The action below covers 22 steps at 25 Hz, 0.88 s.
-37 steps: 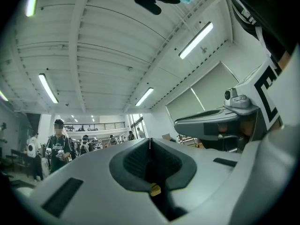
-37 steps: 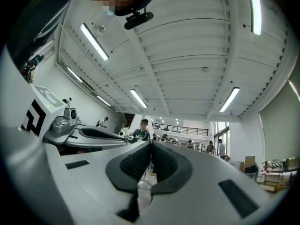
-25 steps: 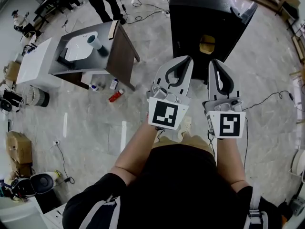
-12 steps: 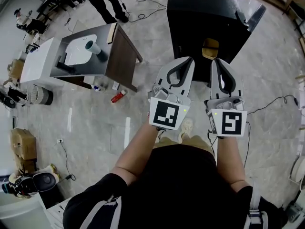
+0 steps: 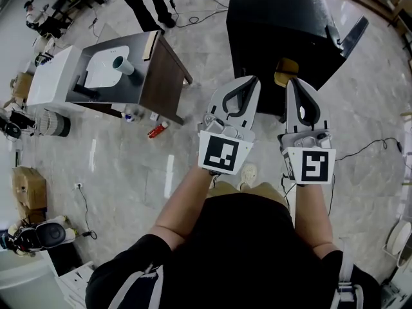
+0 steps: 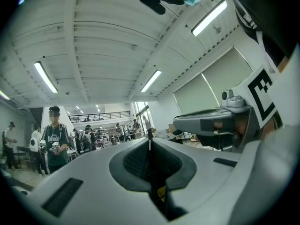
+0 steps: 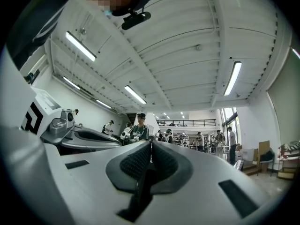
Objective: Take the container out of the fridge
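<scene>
- Head view: a black fridge is seen standing on the pale marble floor, with its door swung open at the right.
- A grey table is set well apart on the fridge's left. A cup is placed on top of it and a brown board is fixed at its side.
- The left gripper and the right gripper are held side by side and pointed at the fridge front. In the left gripper view and the right gripper view each pair of jaws is shown pressed together, with nothing caught between them.
- A yellow object, possibly the container, is glimpsed in the fridge opening just beyond the gripper tips. Its shape cannot be made out.
- A red bottle is seen lying on the floor near the table.
</scene>
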{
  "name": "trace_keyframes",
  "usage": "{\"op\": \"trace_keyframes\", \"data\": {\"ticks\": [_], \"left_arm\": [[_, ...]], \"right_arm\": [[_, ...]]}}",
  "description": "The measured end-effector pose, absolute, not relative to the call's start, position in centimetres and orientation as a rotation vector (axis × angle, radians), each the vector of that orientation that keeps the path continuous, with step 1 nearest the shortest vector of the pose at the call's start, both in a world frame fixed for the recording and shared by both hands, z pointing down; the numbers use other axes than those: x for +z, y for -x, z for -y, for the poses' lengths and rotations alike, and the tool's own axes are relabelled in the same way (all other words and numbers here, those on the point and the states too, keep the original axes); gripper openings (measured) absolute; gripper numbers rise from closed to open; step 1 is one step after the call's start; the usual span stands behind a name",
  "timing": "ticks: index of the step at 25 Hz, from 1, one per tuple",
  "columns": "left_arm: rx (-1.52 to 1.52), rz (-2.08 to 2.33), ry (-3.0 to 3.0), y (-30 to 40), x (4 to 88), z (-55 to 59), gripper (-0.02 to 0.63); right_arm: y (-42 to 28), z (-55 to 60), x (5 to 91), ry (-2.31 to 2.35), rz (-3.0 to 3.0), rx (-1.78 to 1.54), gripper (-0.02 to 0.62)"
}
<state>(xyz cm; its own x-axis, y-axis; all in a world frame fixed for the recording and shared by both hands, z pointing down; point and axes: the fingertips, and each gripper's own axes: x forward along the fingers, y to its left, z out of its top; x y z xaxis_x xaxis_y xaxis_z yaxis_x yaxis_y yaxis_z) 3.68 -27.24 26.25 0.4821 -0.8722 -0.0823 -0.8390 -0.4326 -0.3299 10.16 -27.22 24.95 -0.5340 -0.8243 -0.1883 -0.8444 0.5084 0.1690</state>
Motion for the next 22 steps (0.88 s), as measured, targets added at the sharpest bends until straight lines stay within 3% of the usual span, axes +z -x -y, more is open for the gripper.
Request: {"op": "trace_keyframes", "data": {"ticks": [22], "left_arm": [[-0.190, -1.425, 2.369, -5.2, 26.7, 31.8, 0.025]], "right_arm": [[-12.9, 32.4, 26.0, 1.487, -2.642, 0.354, 0.037]]}}
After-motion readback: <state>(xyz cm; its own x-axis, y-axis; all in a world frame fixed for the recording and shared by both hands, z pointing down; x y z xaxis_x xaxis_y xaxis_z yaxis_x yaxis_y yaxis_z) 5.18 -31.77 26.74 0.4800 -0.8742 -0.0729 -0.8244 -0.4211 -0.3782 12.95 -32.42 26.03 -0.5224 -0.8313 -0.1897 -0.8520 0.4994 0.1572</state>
